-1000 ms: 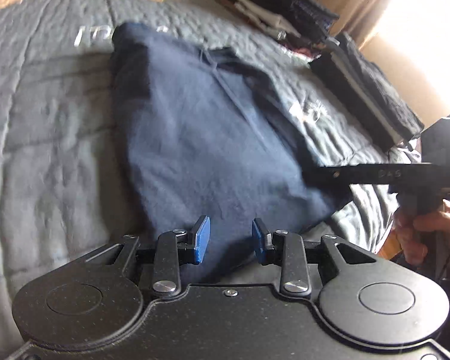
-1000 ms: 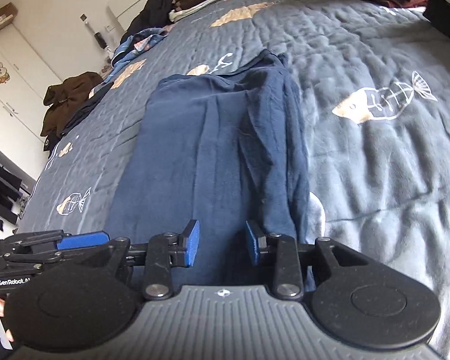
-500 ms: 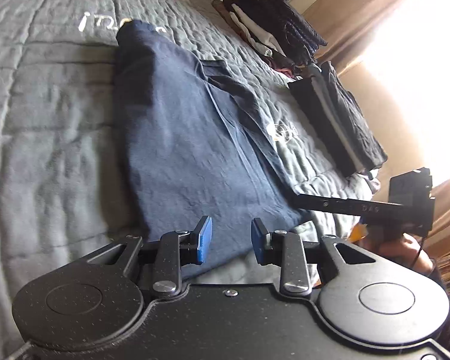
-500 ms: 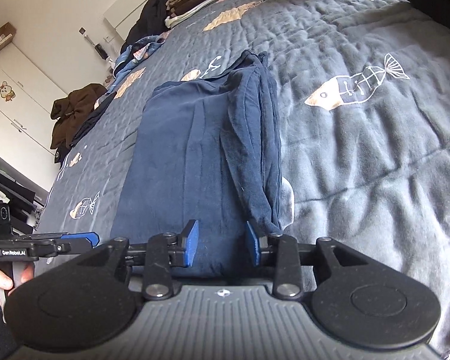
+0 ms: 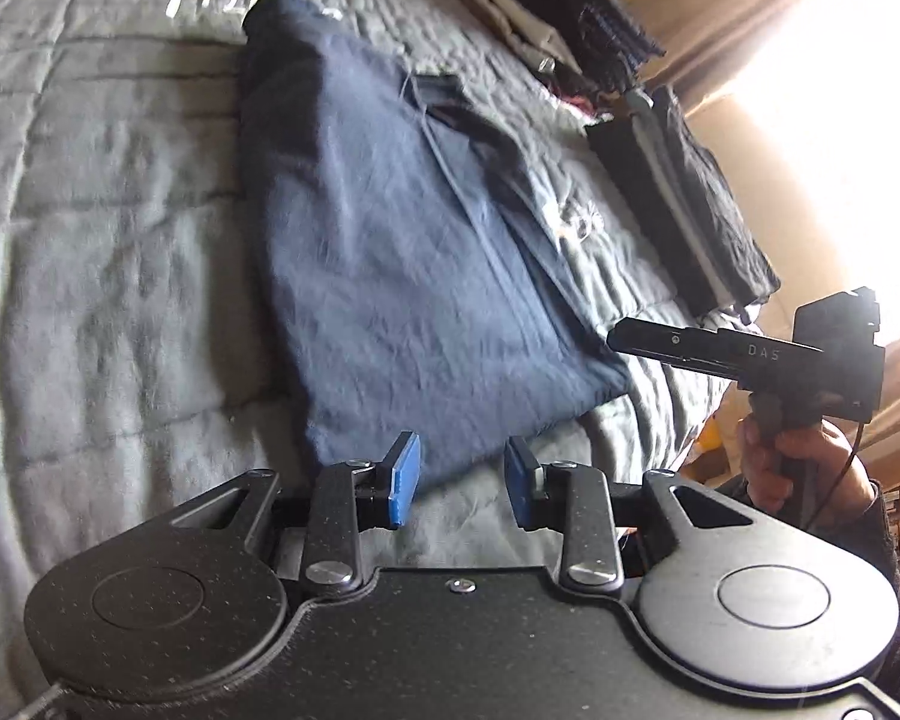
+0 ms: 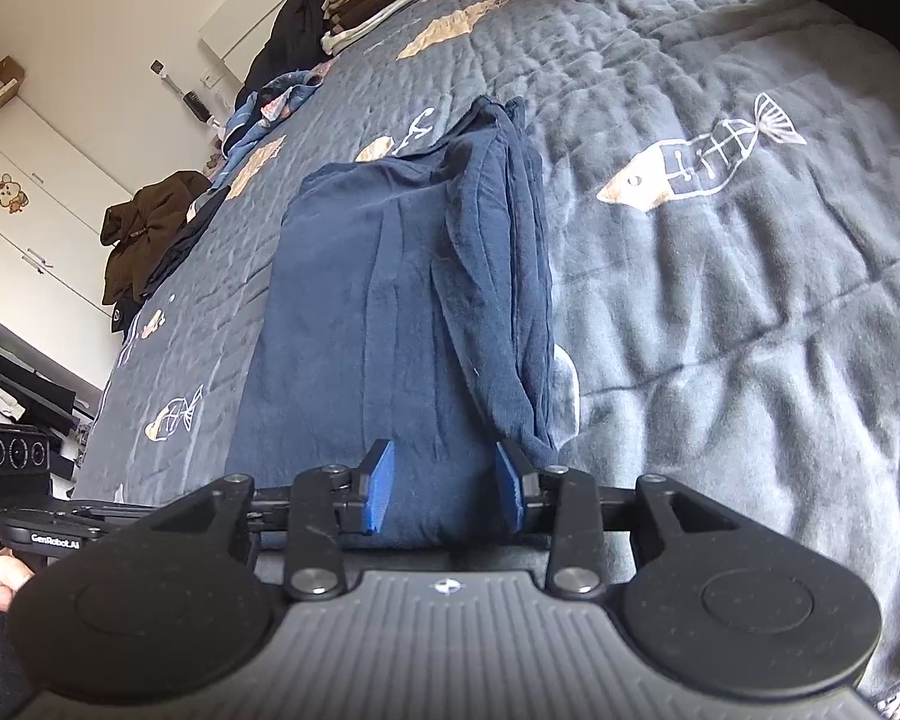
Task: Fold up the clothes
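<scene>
While both grippers hover at the near edge of the bed, the folded navy garment (image 5: pixel 414 276) lies flat on the grey fish-print quilt (image 6: pixel 720 312), stretching away from them. The left gripper (image 5: pixel 461 483) sits just off the garment's near corner, jaws opening, nothing between the blue pads. The right gripper (image 6: pixel 444 492) is over the near hem, pads narrowly apart with only cloth below, not pinched.

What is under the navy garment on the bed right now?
The navy garment lies flat on the grey quilt. A pale printed shape on the quilt pokes out at its right edge. Whatever else lies beneath is covered by the cloth.
</scene>
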